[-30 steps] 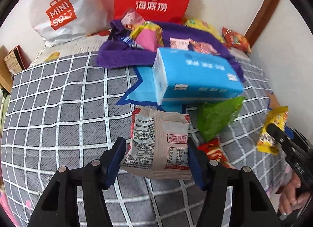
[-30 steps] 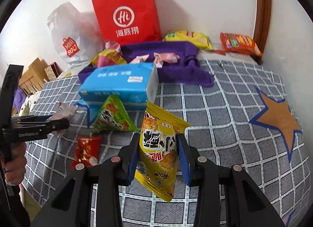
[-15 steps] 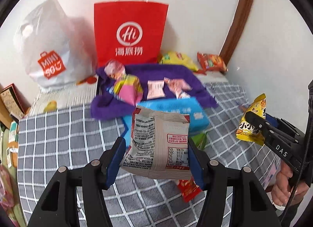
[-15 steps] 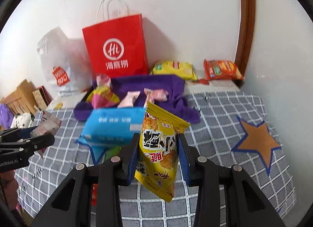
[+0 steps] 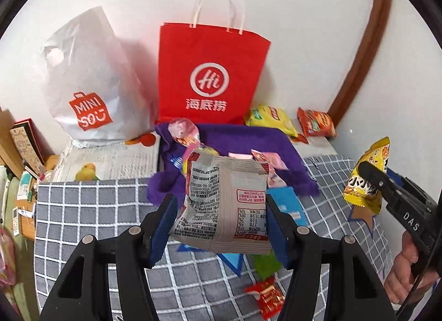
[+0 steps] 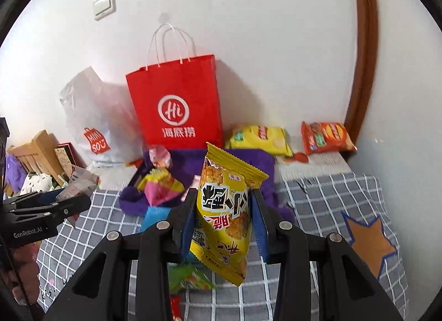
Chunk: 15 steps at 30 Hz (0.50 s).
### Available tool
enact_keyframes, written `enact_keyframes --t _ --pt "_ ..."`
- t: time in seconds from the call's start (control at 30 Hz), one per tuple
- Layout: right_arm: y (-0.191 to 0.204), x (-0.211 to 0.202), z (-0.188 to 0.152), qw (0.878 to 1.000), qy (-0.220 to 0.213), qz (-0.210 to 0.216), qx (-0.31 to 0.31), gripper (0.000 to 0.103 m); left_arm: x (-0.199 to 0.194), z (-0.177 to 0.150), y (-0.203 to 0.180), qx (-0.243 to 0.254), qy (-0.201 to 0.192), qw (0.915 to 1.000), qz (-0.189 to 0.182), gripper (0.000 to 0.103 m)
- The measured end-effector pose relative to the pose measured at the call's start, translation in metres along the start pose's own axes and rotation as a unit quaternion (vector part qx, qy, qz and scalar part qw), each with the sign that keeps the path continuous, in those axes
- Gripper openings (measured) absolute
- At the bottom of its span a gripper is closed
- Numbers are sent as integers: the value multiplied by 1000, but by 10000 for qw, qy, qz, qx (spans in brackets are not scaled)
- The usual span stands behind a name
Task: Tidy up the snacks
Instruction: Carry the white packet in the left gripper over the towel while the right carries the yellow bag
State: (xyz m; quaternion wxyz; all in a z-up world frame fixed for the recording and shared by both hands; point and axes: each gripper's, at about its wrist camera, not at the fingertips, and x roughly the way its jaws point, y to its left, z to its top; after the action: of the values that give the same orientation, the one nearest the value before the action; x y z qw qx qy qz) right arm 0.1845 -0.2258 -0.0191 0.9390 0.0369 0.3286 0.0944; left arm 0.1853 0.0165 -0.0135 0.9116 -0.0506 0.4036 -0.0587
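Above the checked bed, the left gripper clamped a grey snack packet. Alongside, the right gripper pinched a yellow snack packet narrowly, red paper bag standing behind

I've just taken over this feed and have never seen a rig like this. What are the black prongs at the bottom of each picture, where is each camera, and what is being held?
There is no robot arm here. A person holds a hand-operated claw in each hand, and each claw carries a wide-angle camera that looks along its two fingers.

In the left wrist view, the left claw is shut on a grey snack packet. In the right wrist view, the right claw is shut on a yellow snack packet. Each view also shows the other claw at its edge.

Below is a grey checked cover with a purple cloth bearing small snacks. A red paper bag and a white plastic bag stand against the wall.
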Motion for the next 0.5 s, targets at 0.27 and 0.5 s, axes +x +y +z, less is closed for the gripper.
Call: enact_keyframes --t 0.27,0.5 --pt "14 34 33 9997 -90 177 -146 38 14 28 5 83 -20 9999 133 60" --pt "22 66 57 9995 -78 180 -246 38 35 56 5 153 79 9997 168 60"
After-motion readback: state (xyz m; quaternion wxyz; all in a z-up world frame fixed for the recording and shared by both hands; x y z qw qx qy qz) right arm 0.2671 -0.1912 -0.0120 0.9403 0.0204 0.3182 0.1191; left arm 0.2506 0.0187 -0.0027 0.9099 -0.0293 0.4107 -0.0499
